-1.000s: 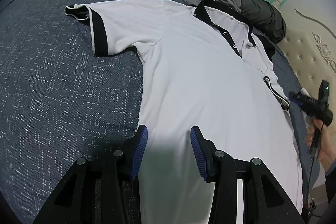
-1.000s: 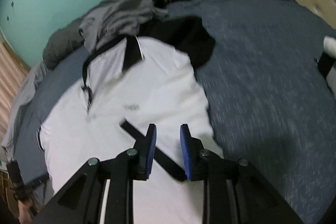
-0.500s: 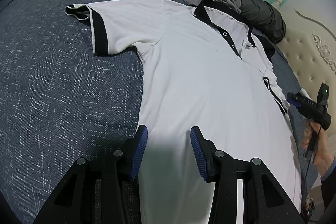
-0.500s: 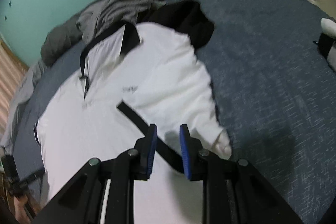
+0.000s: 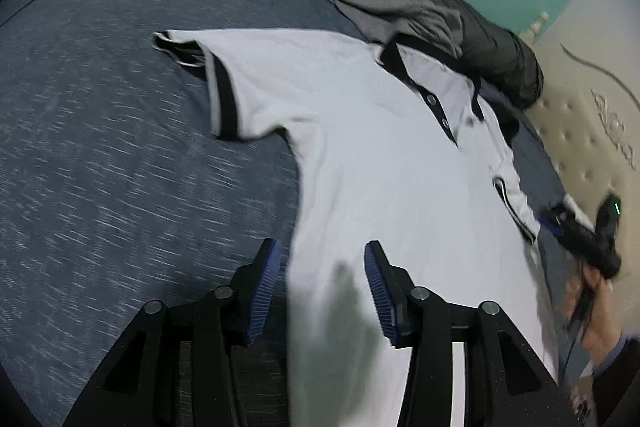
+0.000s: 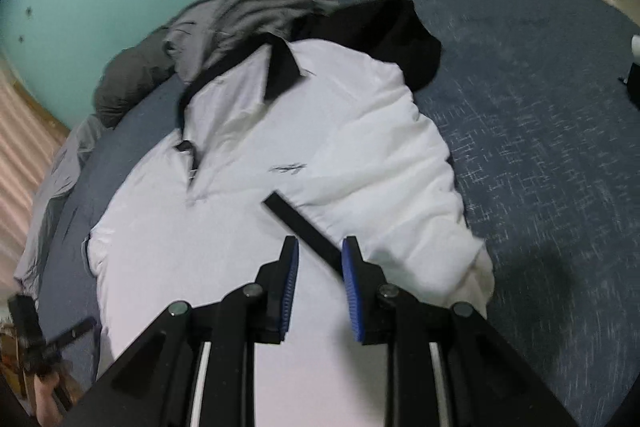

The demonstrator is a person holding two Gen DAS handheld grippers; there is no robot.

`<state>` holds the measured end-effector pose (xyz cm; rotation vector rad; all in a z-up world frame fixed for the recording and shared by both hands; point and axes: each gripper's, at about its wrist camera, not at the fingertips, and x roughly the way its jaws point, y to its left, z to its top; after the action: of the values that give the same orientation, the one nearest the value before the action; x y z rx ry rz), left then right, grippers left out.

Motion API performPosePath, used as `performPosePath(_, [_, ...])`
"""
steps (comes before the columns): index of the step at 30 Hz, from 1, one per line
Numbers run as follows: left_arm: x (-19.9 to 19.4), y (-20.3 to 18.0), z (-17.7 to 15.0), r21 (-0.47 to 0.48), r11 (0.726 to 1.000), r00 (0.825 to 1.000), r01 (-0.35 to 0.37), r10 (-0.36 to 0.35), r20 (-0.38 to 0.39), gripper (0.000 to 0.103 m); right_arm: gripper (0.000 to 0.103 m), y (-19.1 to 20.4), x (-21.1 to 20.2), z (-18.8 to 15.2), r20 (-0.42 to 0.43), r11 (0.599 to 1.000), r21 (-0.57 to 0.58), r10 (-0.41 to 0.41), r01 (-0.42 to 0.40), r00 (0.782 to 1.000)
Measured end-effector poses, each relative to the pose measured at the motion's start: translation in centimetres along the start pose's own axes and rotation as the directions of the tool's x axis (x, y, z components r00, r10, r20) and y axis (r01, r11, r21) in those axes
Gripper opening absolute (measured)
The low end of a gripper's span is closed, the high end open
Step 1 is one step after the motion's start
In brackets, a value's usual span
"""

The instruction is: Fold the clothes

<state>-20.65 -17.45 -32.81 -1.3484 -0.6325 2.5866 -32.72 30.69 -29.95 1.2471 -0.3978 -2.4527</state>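
Now, white polo shirt [image 5: 380, 167] beneath both grippers' parted fingers [image 6: 289, 283].

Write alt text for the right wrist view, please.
A white polo shirt with a black collar lies on a blue bed, one sleeve folded across its front. The open right gripper hovers over it; grey clothes are heaped behind.

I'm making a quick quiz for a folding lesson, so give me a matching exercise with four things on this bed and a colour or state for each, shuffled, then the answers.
Things:
1. polo shirt
2. collar
3. bedspread
4. right sleeve

Descriptions:
A. black
B. folded in over the shirt body
C. white, lying front up
D. blue-grey, patterned

Pairs: 1-C, 2-A, 3-D, 4-B
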Motion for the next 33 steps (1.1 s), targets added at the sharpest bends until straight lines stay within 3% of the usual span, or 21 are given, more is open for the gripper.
performPosePath(3, [-0.6, 1.6, 0.7, -0.048, 0.999, 1.000, -0.003, 0.005, 0.023, 0.051, 0.026, 0.8, -2.2, -1.6, 0.038, 0.999, -0.012, 0.034, -0.034, 0.999])
performPosePath(8, [-1.1, 4.1, 2.4, -0.128, 0.992, 0.997, -0.004, 0.014, 0.072, 0.052, 0.035, 1.0, -4.3, -5.2, 0.053, 0.993, 0.061, 0.096, -0.099, 0.994])
performPosePath(12, [-0.8, 6.5, 3.0, -0.241, 0.970, 0.996, 0.020, 0.001, 0.087, 0.053, 0.057, 1.0, -4.4, -6.8, 0.031, 0.990, 0.087, 0.106, -0.108, 0.994])
performPosePath(16, [0.0, 7.5, 4.7, -0.271, 0.963, 0.995, -0.016, 0.041, 0.087, 0.053, 0.058, 0.1, -4.0, -7.7, 0.018, 0.982, 0.130, 0.134, -0.135, 0.991])
performPosePath(25, [2.1, 9.0, 9.0, -0.329, 0.944, 0.994, -0.021, 0.054, 0.093, 0.056, 0.058, -0.5, -3.5, -7.5, 0.064, 0.964, 0.148, 0.213, -0.220, 0.975])
performPosePath(33, [4.0, 10.5, 12.5, -0.391, 0.920, 0.994, -0.028, 0.066, 0.084, 0.055, 0.058, -0.9, -3.4, -7.4, 0.069, 0.957, 0.160, 0.233, -0.242, 0.970])
